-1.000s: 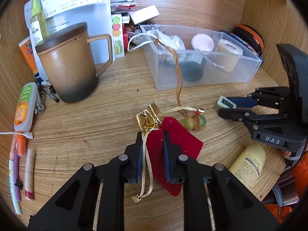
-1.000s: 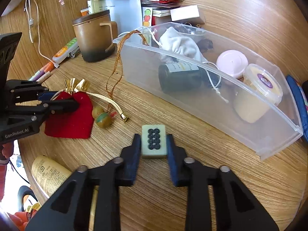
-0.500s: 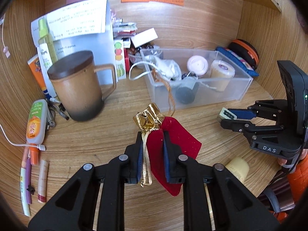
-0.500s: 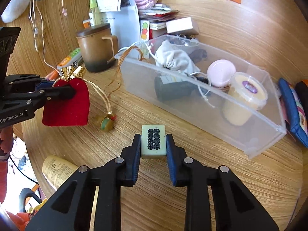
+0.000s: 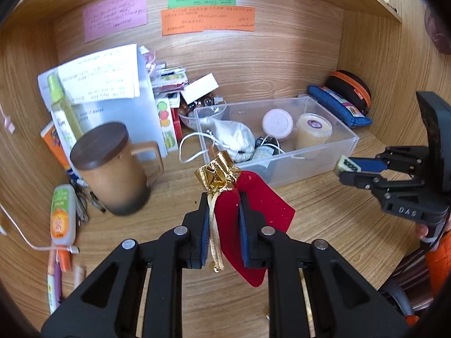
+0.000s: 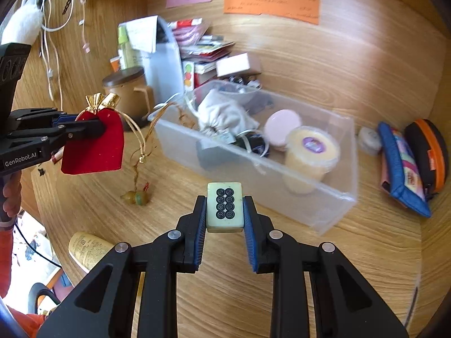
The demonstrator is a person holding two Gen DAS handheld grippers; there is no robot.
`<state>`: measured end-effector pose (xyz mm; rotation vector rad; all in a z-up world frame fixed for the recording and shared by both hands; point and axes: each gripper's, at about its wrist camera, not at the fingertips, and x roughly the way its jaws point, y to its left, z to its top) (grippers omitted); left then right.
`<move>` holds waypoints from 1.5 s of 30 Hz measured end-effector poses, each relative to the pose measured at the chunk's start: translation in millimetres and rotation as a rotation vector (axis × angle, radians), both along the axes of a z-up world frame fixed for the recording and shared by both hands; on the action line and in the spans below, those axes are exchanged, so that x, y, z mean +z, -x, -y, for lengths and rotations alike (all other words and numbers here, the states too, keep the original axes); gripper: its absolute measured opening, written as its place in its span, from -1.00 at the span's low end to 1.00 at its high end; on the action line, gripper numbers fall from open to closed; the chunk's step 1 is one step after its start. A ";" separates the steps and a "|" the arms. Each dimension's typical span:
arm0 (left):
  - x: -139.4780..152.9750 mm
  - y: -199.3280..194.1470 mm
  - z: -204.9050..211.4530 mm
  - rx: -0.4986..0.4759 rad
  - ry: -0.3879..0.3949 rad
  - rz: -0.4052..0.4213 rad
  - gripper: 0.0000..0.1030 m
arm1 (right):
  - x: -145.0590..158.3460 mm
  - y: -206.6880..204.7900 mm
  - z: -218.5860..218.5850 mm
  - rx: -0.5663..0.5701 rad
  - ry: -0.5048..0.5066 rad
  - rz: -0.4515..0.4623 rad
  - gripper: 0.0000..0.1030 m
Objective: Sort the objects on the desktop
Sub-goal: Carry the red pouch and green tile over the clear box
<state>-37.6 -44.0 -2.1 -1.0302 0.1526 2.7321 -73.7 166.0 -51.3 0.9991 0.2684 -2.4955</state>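
Left tool: the left tool [image 5: 224,211] is clamped on the red velvet pouch [image 5: 253,211] just below its gold gathered neck, carrying it in the air above the middle of the bench [image 5: 338,219].
Right tool: the right tool [image 6: 224,211] pinches a mahjong tile [image 6: 224,207] by its two long sides, dotted face up, held clear of the bench in front of the clear plastic bin [image 6: 332,197].
Pouch handling: soft, limp and light by the look of it; the body sags below the pads and a lower corner hangs free. The neck is the sound place to hold, since the cloth bunches there and should not slide.
Pouch cord: a gold cord [image 6: 138,138] trails from the neck down to a green bead [image 6: 135,197] that lies on the bench or just over it; I cannot tell which. It may snag on the bin rim, where another cord is draped.
Tile handling: small, hard and smooth, probably slick; a flat grip across parallel sides suits it, and it sits square between the pads.
Bin: stands toward the back right of the bench, already holding a white cloth bag [image 5: 236,138], a dark bottle, a pink-lidded jar and a yellow tub.
Likely drop: both items look bound for the bin; release low so the tile does not bounce.
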 end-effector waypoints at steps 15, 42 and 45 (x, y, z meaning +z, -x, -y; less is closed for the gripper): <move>26.1 31.7 -14.1 -0.031 -0.048 -0.040 -0.67 | 27.5 16.6 -23.1 -0.042 0.027 -0.047 -0.57; 7.3 122.9 -33.1 -0.065 -0.045 0.020 -0.67 | 19.1 96.7 -4.1 -0.010 -0.010 -0.005 -0.57; -1.8 129.9 -34.3 -0.070 -0.046 0.039 -0.67 | 11.8 105.0 -0.3 -0.005 -0.016 0.013 -0.57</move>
